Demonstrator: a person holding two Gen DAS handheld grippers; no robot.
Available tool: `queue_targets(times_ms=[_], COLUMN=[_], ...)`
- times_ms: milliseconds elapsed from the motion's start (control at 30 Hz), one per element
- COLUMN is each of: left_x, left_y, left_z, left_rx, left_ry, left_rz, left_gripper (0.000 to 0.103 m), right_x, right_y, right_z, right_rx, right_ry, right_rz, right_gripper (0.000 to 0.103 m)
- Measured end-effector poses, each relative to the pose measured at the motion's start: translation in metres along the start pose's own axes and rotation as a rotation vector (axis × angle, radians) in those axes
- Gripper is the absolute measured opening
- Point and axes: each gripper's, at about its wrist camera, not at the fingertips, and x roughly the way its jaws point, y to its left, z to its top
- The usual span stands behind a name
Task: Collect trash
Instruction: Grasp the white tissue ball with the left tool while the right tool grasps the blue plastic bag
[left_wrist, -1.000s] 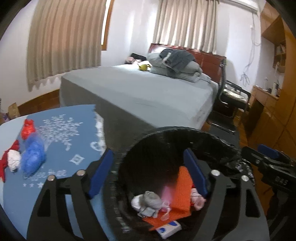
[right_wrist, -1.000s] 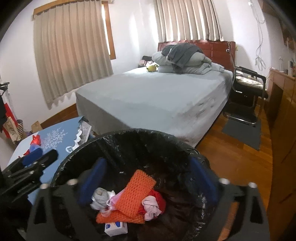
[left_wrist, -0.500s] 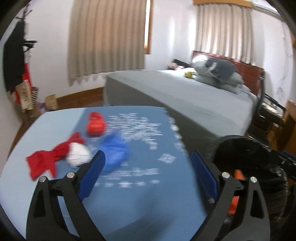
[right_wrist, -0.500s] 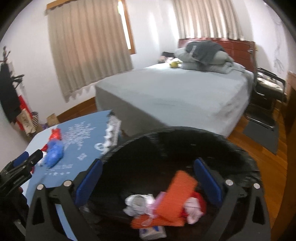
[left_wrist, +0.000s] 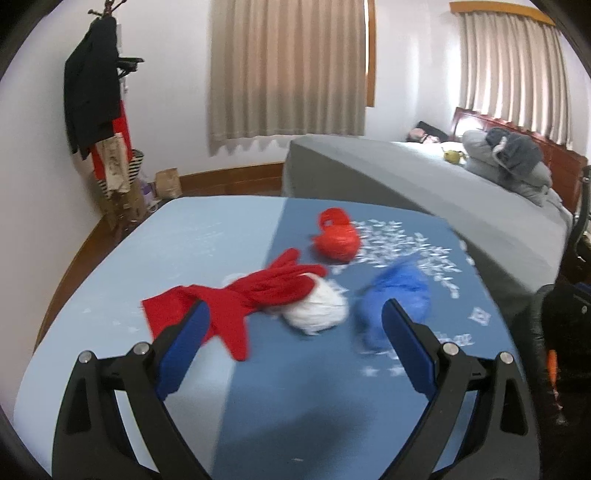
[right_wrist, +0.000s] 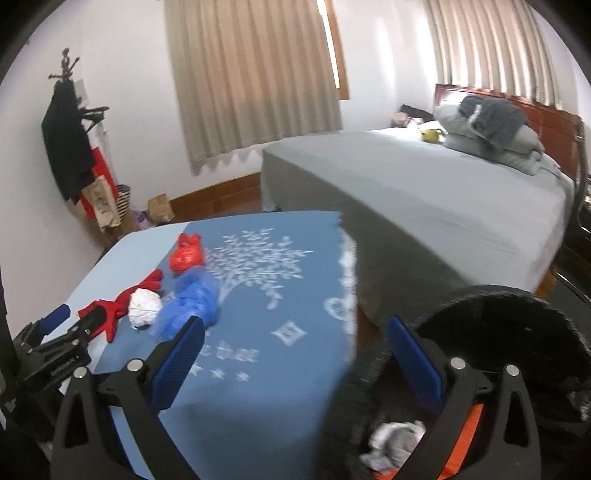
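On the blue tablecloth (left_wrist: 303, 387) lie a red glove (left_wrist: 240, 299), a white crumpled wad (left_wrist: 317, 314), a blue plastic bag (left_wrist: 399, 295) and a red plastic bag (left_wrist: 338, 240). My left gripper (left_wrist: 295, 325) hovers just short of them, open and empty. My right gripper (right_wrist: 295, 336) is open and empty too, over the table's right edge beside the black bin (right_wrist: 517, 332), which holds a grey wad (right_wrist: 395, 439) and orange material. The same trash shows in the right wrist view: red glove (right_wrist: 107, 310), white wad (right_wrist: 144, 306), blue bag (right_wrist: 192, 299), red bag (right_wrist: 186, 256). The left gripper (right_wrist: 59, 332) appears at far left.
A grey bed (right_wrist: 443, 206) stands right behind the table, with folded bedding (right_wrist: 491, 129) at its head. A coat rack (left_wrist: 96, 110) with dark clothes and bags stands by the far left wall. Wooden floor surrounds the table.
Both grippers swung left, away from the bin toward the table. The left view went from the bin's inside to the trash on the cloth; its jaws stand a little wider.
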Motion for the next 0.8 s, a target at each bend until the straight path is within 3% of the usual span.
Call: queue_targets(times_ms=[367,800], left_x=[0.02,0.027], left_y=[0.035,0.046], left_z=[-0.006,-0.008], left_rx=[-0.003,-0.048], left_ry=[0.03,0.04], left_rz=[0.049,0.043], left_gripper=[0.091,0.091], right_x=[0.074,0.114], right_y=[0.061,0.084], right_z=[0.0,-0.006], right_rx=[-0.037,-0.082], right_ry=[0.074,0.168], right_rz=[0.066,0.064], right_gripper=[0.097,0.097])
